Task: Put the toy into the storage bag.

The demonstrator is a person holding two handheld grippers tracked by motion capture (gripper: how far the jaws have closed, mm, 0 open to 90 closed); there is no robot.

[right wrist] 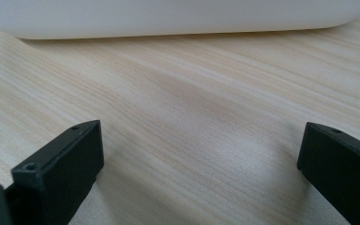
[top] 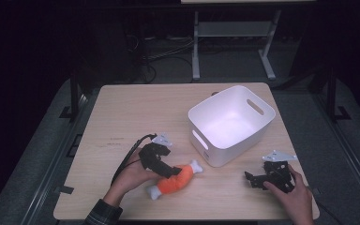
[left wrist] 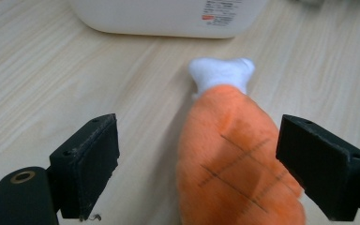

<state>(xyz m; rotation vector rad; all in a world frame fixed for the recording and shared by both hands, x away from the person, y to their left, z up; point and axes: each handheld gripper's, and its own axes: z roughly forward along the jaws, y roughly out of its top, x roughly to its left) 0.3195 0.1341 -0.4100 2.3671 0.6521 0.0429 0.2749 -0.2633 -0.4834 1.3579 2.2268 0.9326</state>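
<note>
An orange plush drumstick with white bone ends lies on the wooden table near its front edge, left of centre. My left gripper hangs just over its orange body. In the left gripper view the drumstick sits between the wide-apart jaws, nearer the right-hand one, and the pads do not press on it, so the left gripper is open. My right gripper rests at the front right, pointing left. In its own view the right gripper stands open over bare wood.
A white plastic bin with handle slots stands at the table's right, just behind both grippers; its wall shows beyond the toy, and the bin wall is close ahead of the right jaws. A metal stand is on the floor past the table.
</note>
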